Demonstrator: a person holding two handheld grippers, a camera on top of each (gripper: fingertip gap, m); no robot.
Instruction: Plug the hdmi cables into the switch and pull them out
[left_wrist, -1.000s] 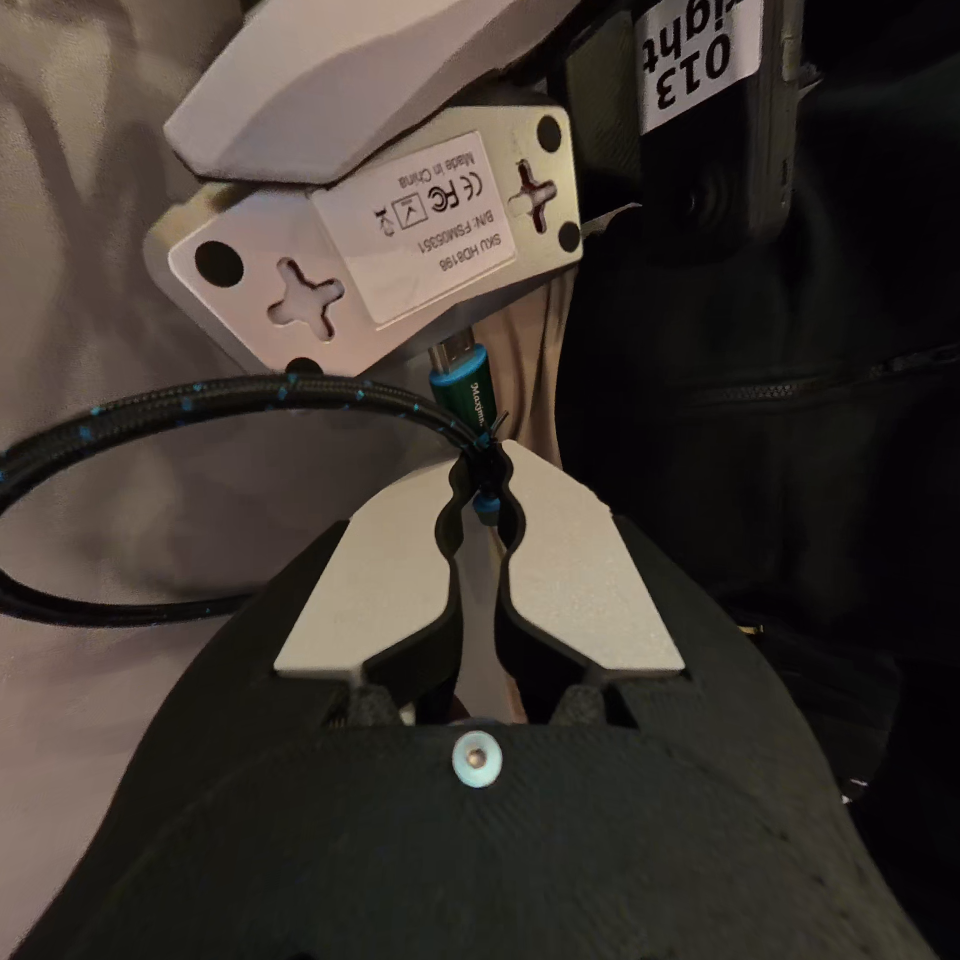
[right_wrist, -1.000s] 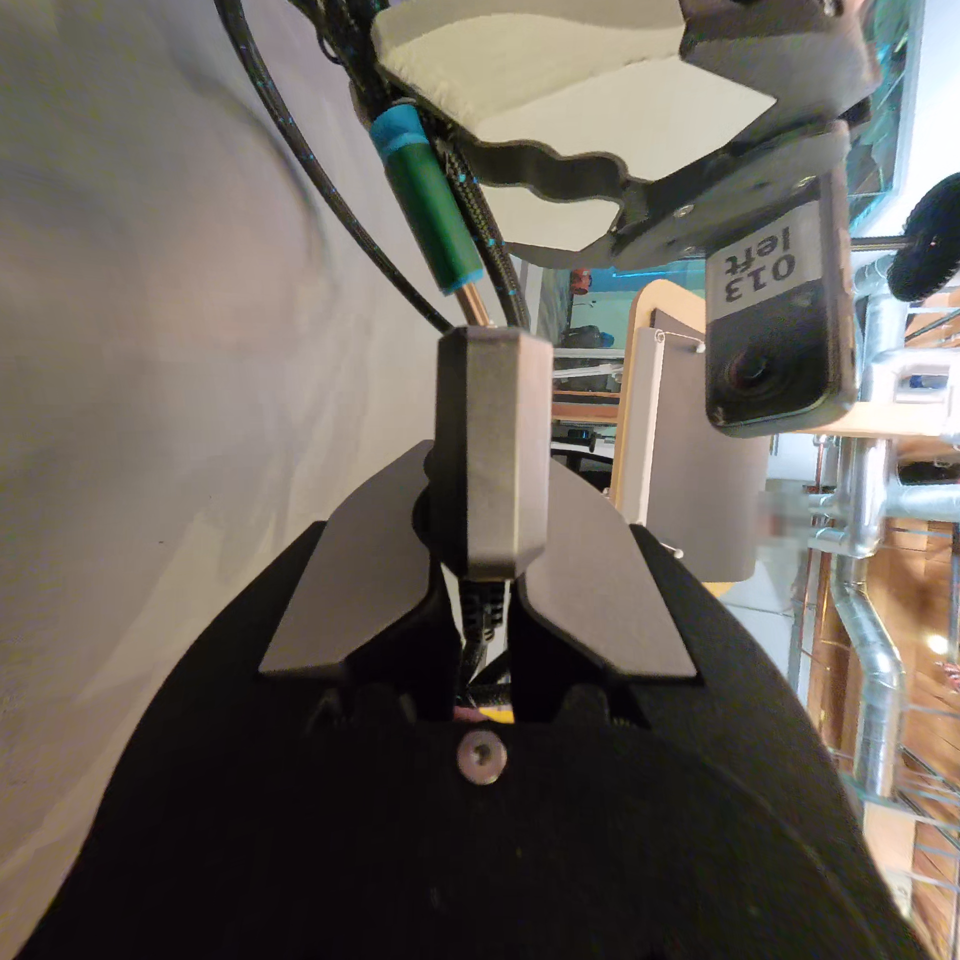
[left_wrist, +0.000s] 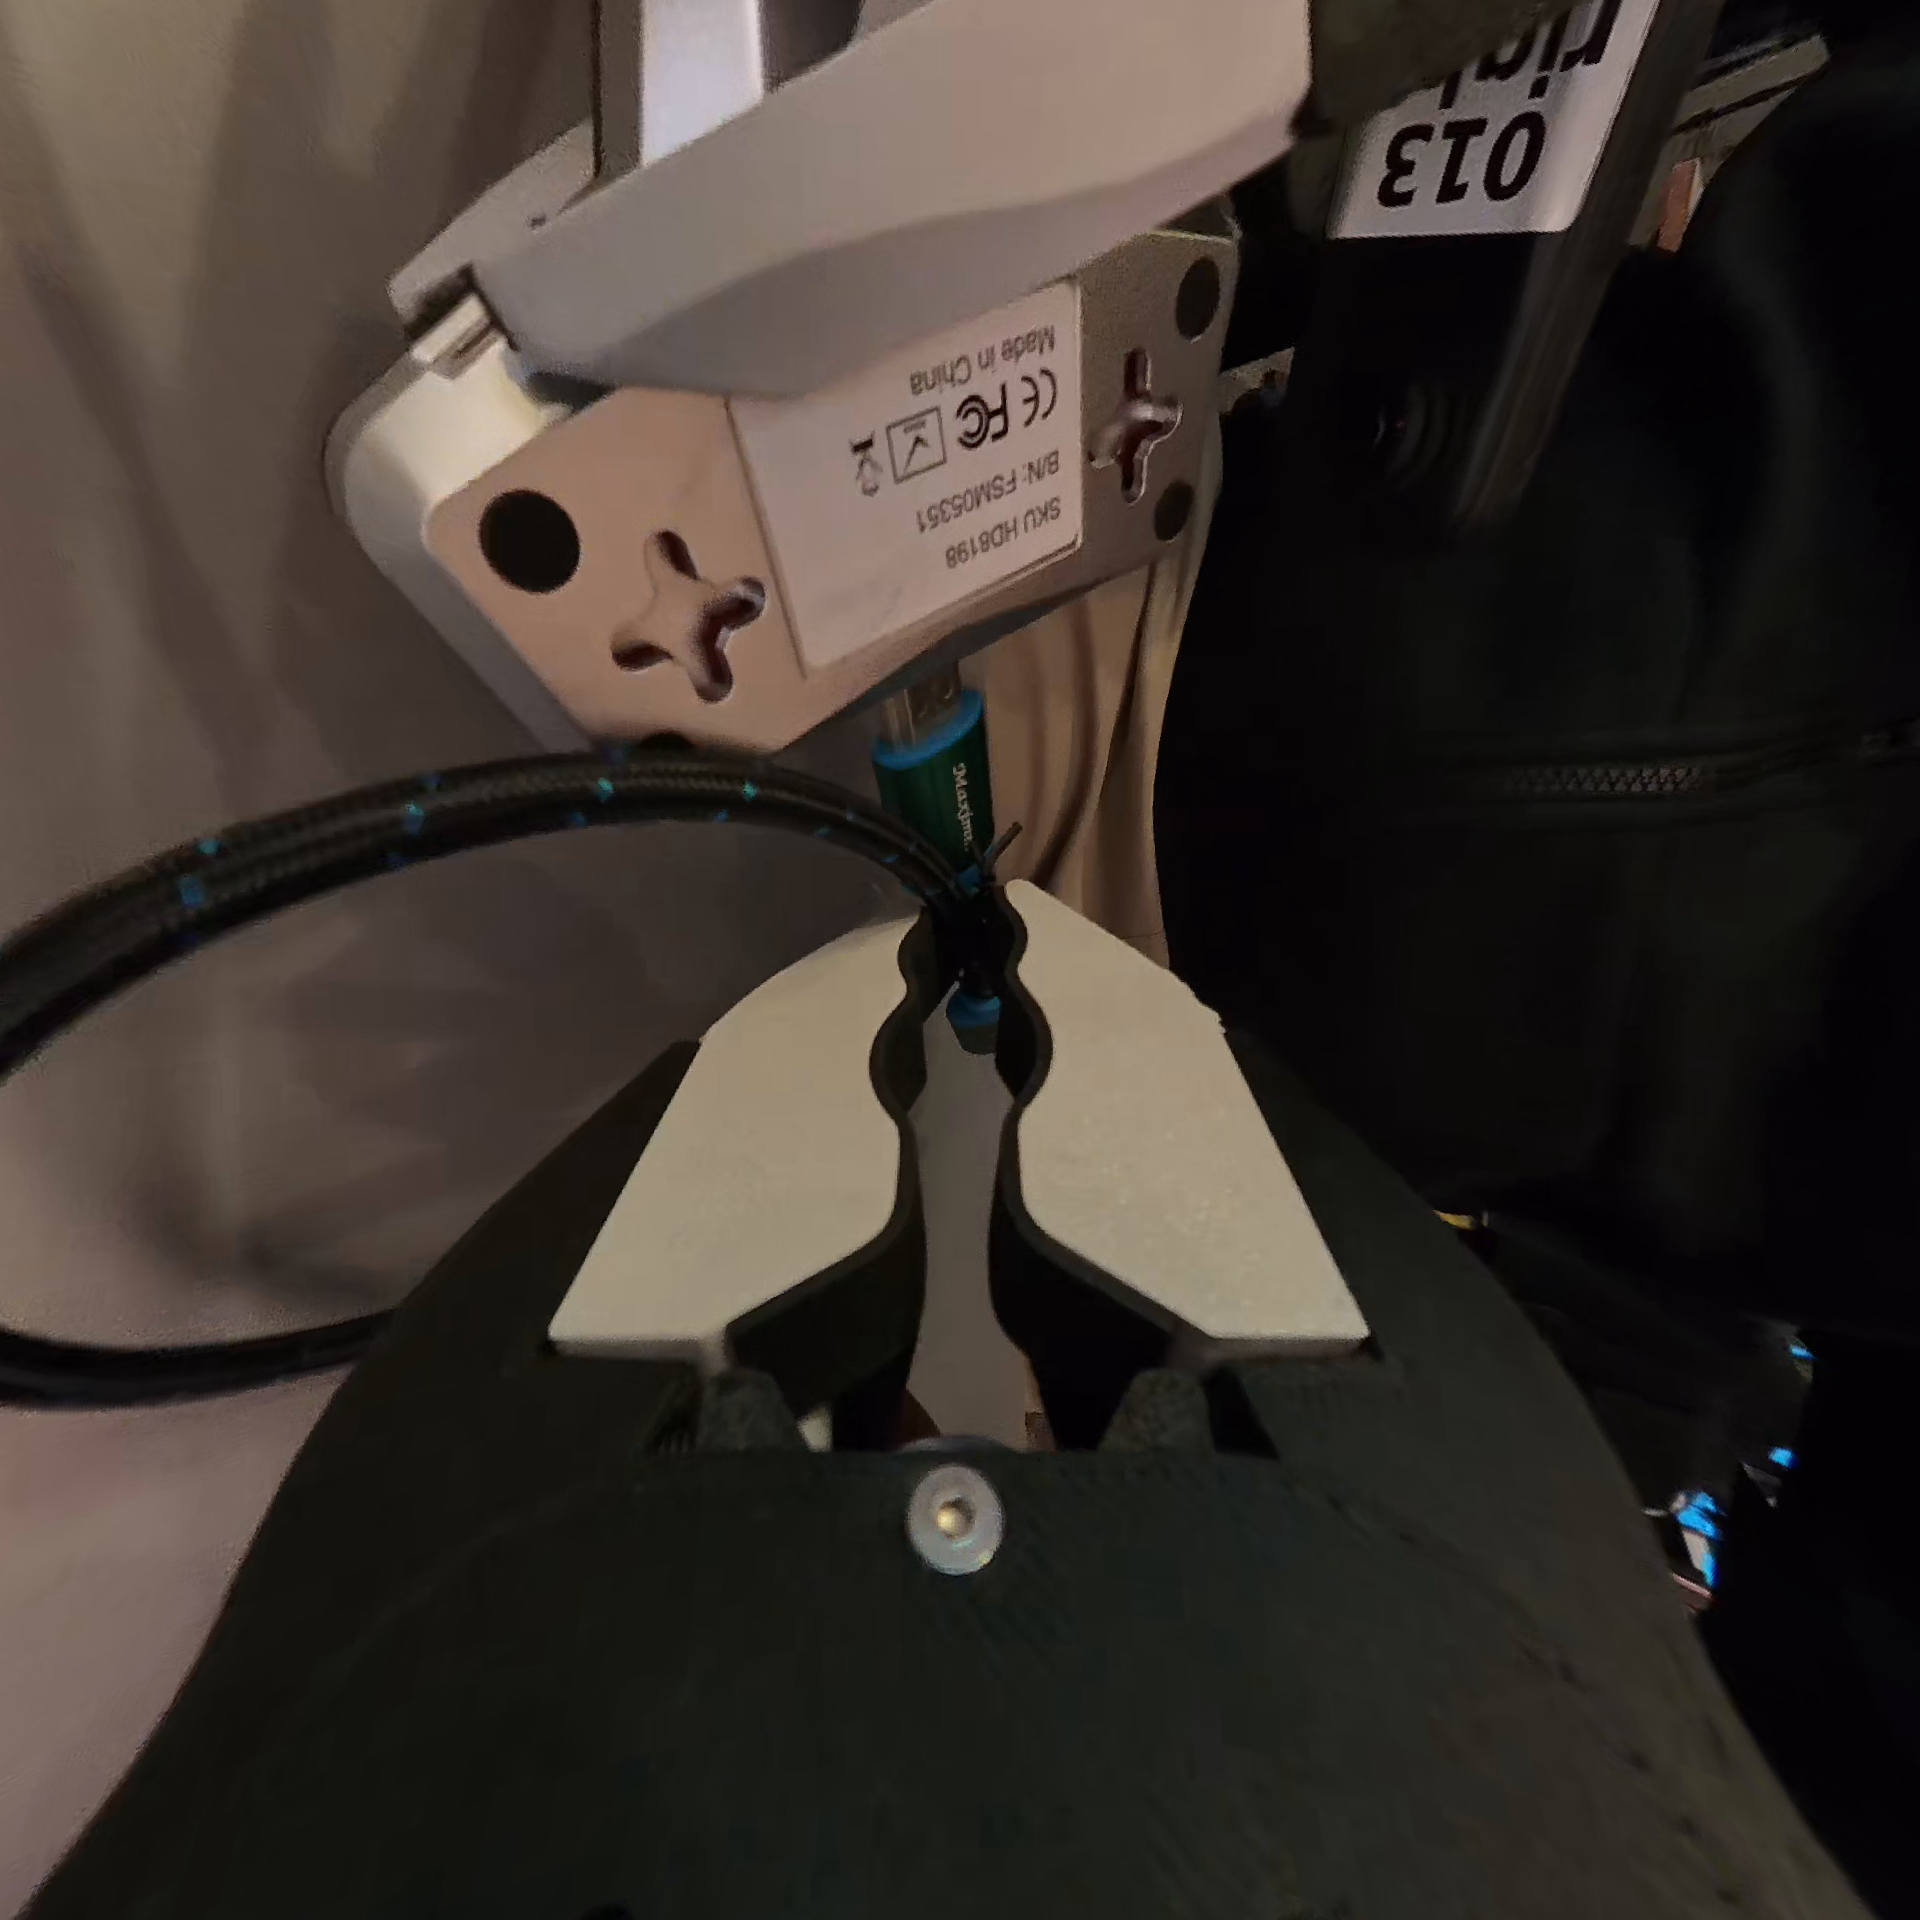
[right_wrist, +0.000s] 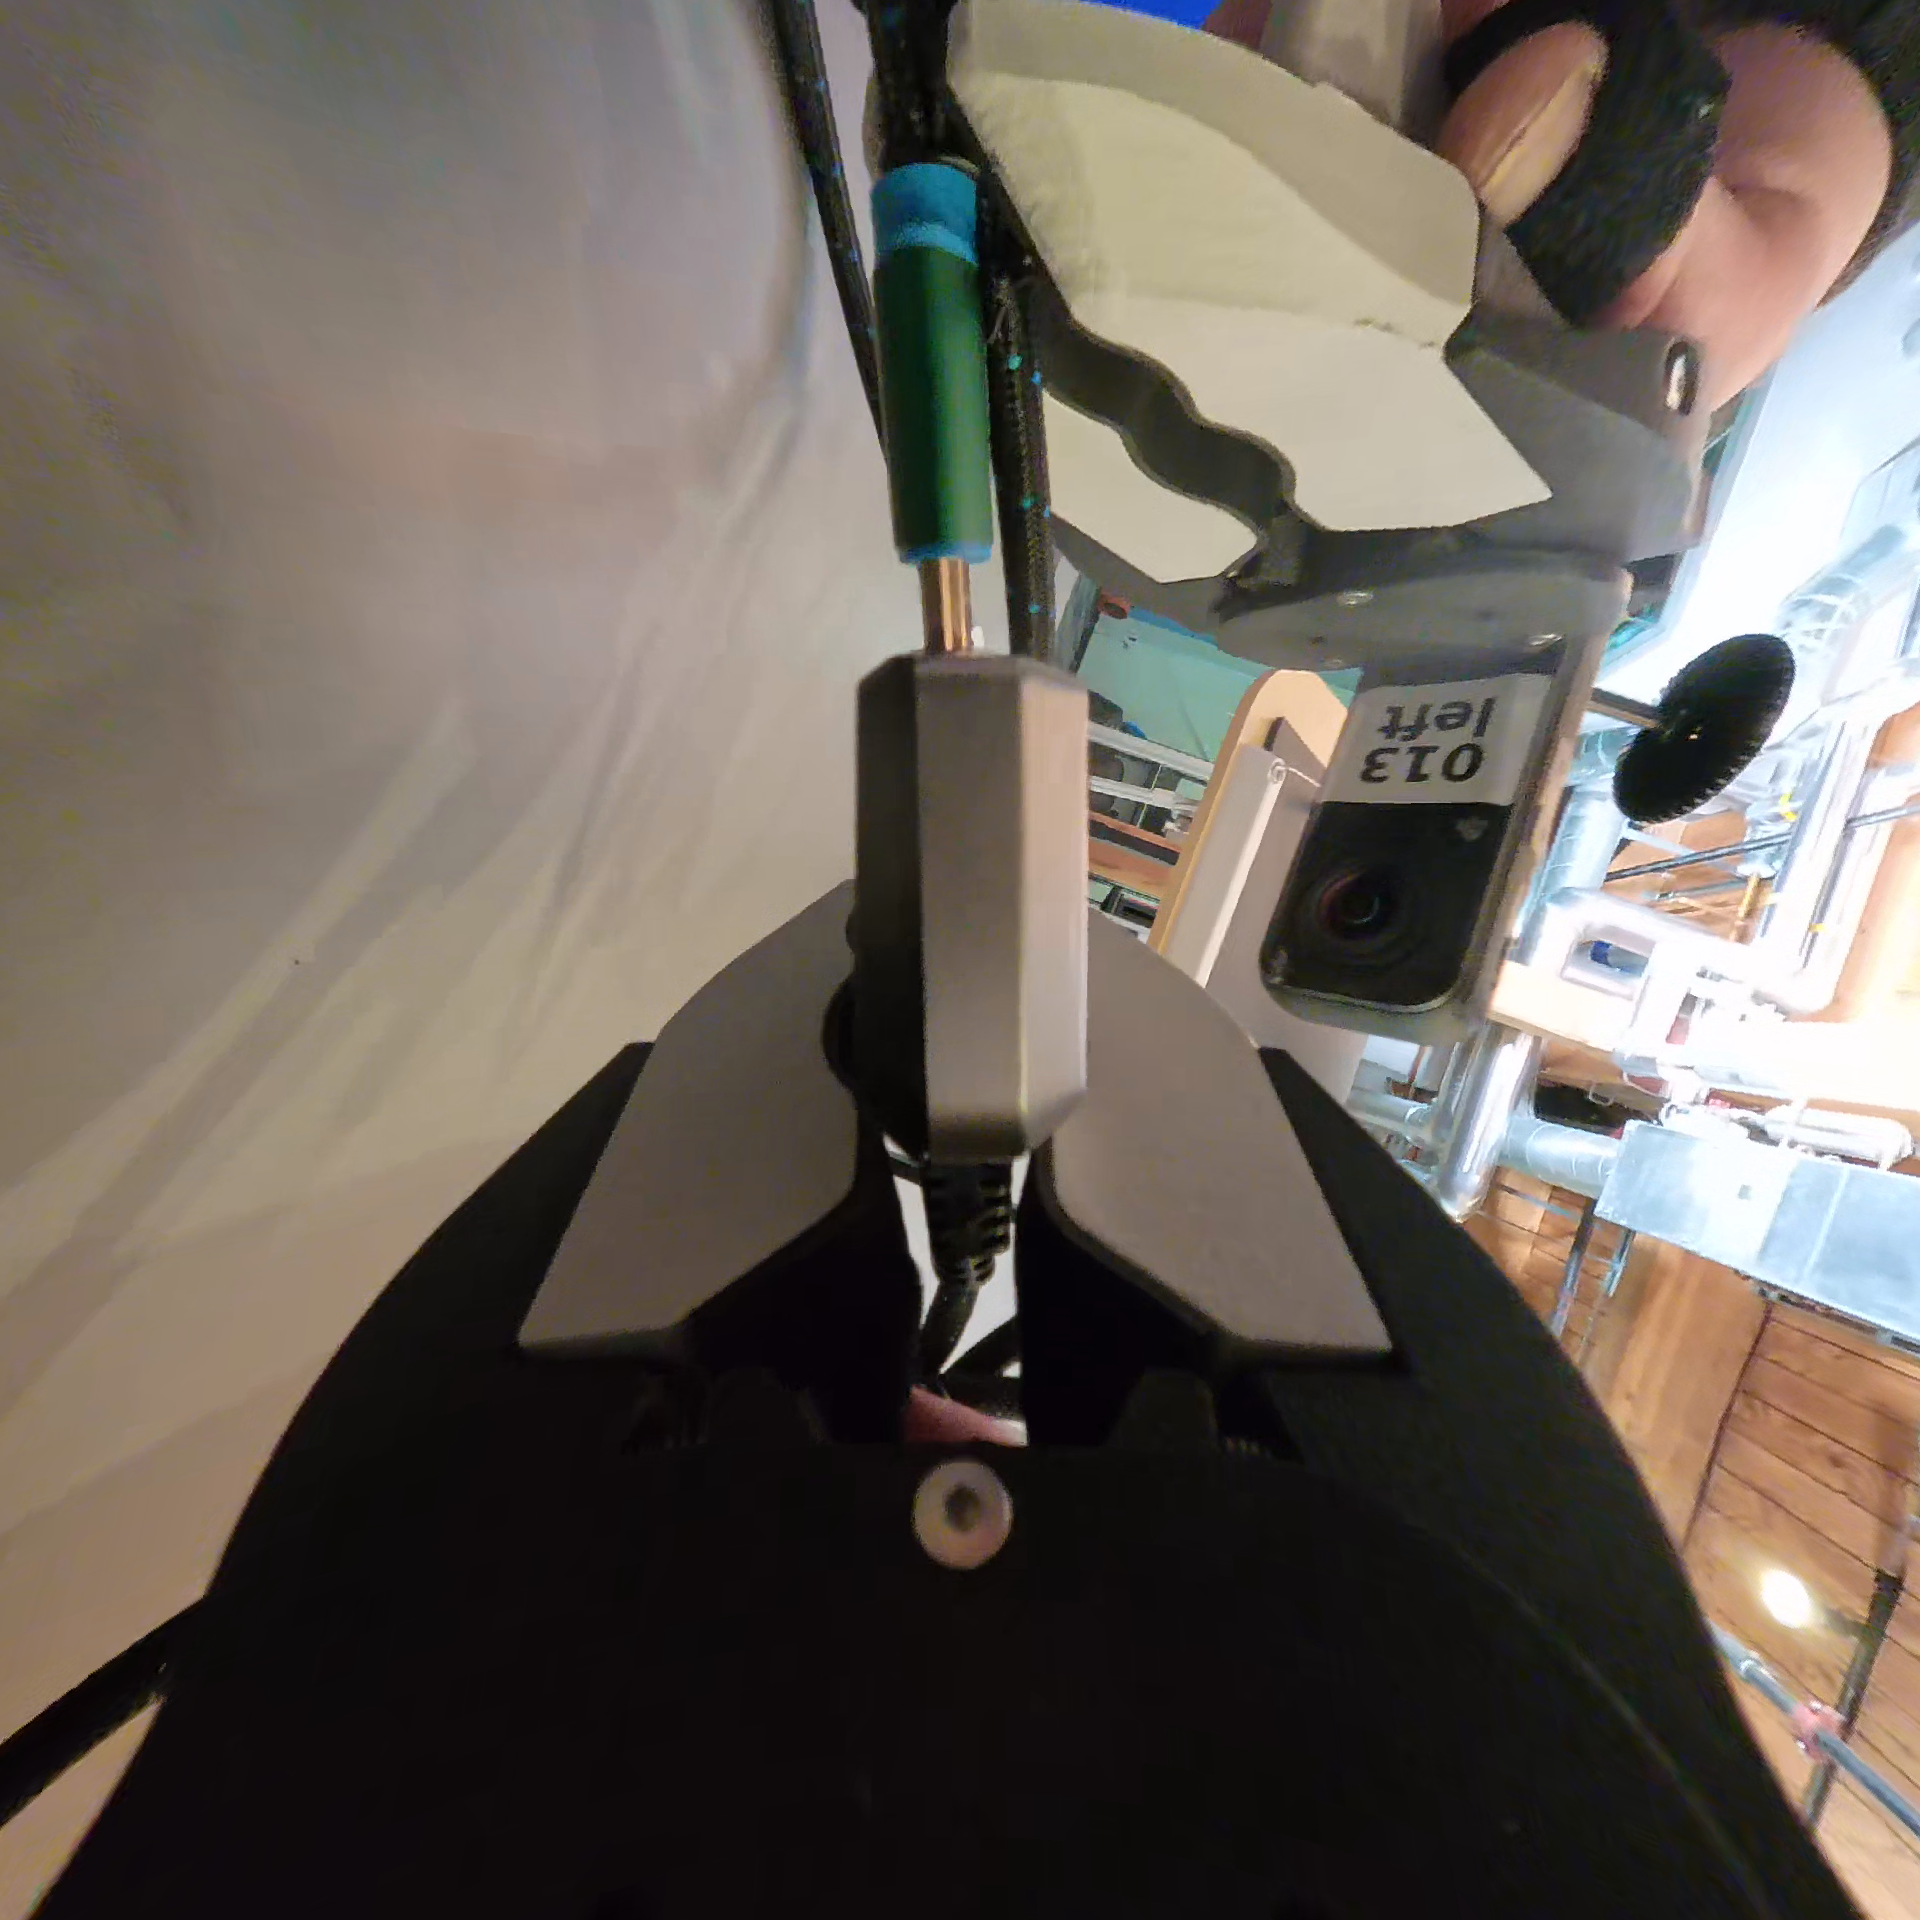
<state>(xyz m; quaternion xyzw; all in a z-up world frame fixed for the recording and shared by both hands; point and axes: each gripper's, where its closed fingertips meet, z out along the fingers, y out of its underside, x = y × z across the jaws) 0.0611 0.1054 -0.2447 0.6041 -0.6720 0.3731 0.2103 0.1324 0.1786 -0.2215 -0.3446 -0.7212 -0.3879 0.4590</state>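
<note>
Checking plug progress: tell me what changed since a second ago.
More bare metal shows between the green plug and the switch: it has backed out slightly, tip still inside. Unchanged: the left gripper stays clamped at the plug's rear, the right gripper on the switch.

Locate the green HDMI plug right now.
The green HDMI plug sits mid-frame in both wrist views, between the left gripper and the grey switch.

Left gripper: black textured plastic body, pale grey wedge fingers with wavy black inner edges, one silver screw. Right gripper matches, with darker grey fingers.
</note>
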